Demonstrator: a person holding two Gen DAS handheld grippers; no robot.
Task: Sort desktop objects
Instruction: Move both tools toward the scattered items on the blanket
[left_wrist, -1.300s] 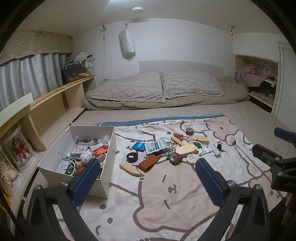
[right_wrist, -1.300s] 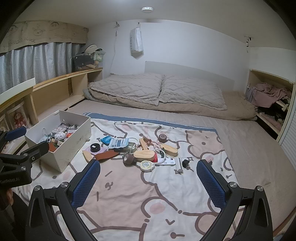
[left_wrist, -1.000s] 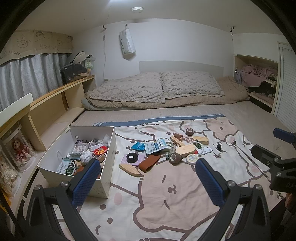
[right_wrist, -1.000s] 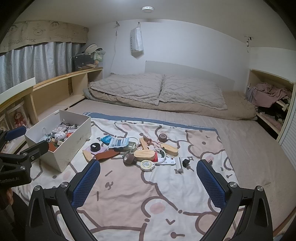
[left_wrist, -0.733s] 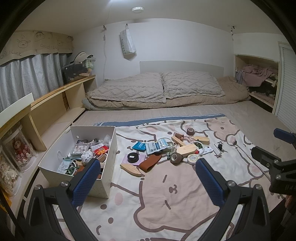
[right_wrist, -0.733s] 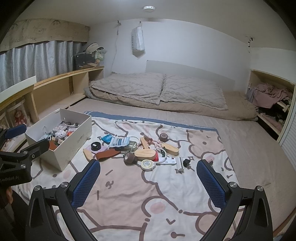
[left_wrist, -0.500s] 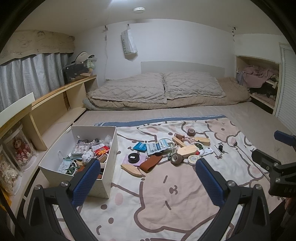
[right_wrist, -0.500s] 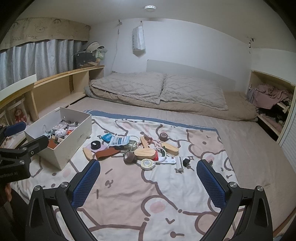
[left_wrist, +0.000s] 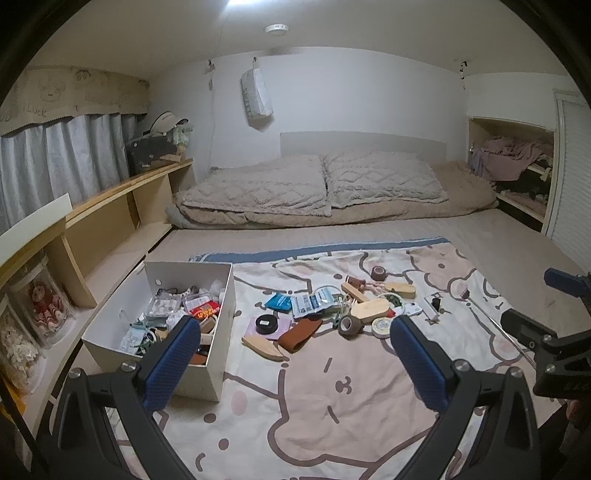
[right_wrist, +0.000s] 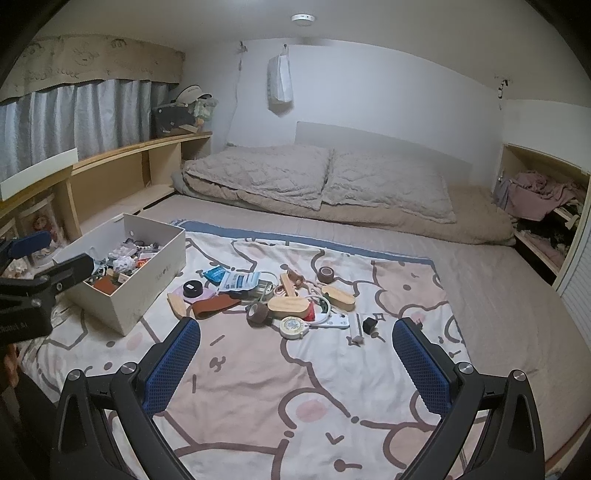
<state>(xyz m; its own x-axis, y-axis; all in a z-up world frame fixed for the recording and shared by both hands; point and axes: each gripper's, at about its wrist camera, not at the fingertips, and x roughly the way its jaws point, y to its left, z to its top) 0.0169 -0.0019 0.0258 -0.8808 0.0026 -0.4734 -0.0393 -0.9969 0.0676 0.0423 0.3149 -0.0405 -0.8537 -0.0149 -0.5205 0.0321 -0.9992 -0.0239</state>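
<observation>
A pile of small objects lies on the cartoon blanket (left_wrist: 314, 398): a brown tape roll (left_wrist: 349, 325), a white tape roll (left_wrist: 381, 325), wooden blocks (left_wrist: 370, 307), a brown case (left_wrist: 300, 334), a black round tin (left_wrist: 266, 324) and packets (left_wrist: 309, 303). The pile also shows in the right wrist view, with the brown tape roll (right_wrist: 257, 314) near its front. A white box (left_wrist: 221, 354) holding several items stands left of the pile; it also shows in the right wrist view (right_wrist: 147, 291). My left gripper (left_wrist: 295, 363) and right gripper (right_wrist: 295, 363) are both open and empty, held above the blanket, short of the pile.
Pillows and a duvet (left_wrist: 314, 188) lie at the far end of the bed. A wooden shelf (left_wrist: 110, 218) runs along the left wall. A cubby with clothes (left_wrist: 517, 162) is at the right. Each gripper shows at the edge of the other's view.
Both cameras have shifted slightly, so the pile and box sit a little differently in view. Both grippers stay open and empty.
</observation>
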